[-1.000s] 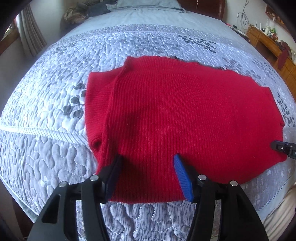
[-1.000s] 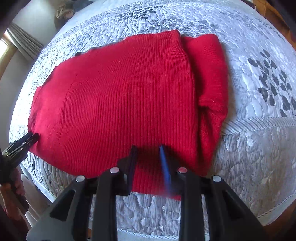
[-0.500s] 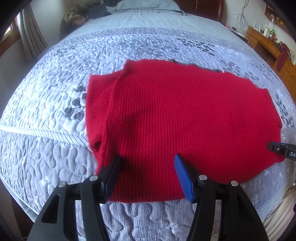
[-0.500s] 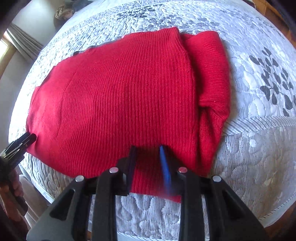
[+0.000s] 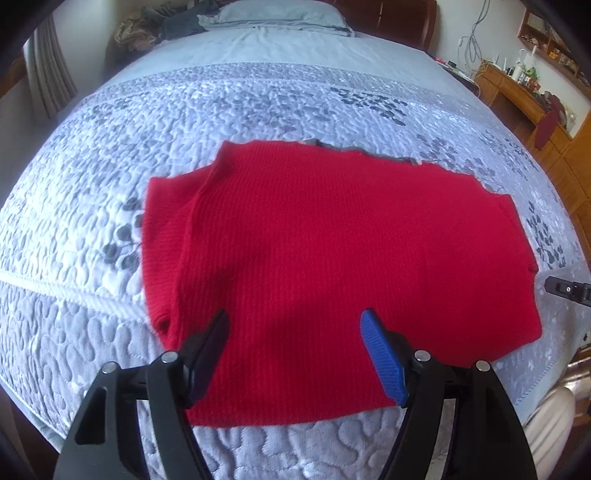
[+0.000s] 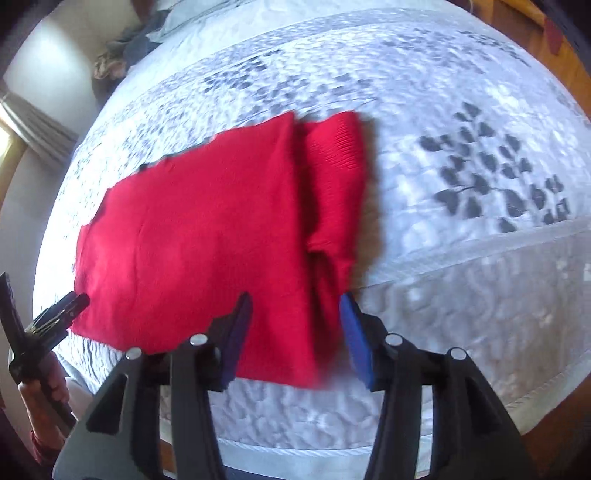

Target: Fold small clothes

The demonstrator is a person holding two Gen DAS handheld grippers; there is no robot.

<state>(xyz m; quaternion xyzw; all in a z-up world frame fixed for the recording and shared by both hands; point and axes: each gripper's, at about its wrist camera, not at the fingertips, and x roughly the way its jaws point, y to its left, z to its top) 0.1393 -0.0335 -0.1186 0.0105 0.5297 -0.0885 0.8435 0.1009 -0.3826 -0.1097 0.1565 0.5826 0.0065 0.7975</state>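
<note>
A red knit sweater (image 5: 332, 258) lies flat on the quilted bed, folded into a rough rectangle with a sleeve tucked along one side. It also shows in the right wrist view (image 6: 207, 236), blurred. My left gripper (image 5: 295, 332) is open and empty above the sweater's near edge. My right gripper (image 6: 295, 314) is open and empty, raised over the sweater's near corner by the folded sleeve. Each gripper's tip shows at the edge of the other's view: the right gripper (image 5: 569, 290) and the left gripper (image 6: 55, 314).
The grey-white quilted bedspread (image 5: 258, 103) covers the bed. Pillows and a clothes pile (image 5: 221, 18) lie at the head. A wooden desk (image 5: 524, 96) with clutter stands at the right. The bed's front edge (image 6: 332, 446) is just below the grippers.
My right gripper has opened from nearly shut and lifted back from the sweater. My left gripper has also pulled up and back, staying open. The sweater lies as before.
</note>
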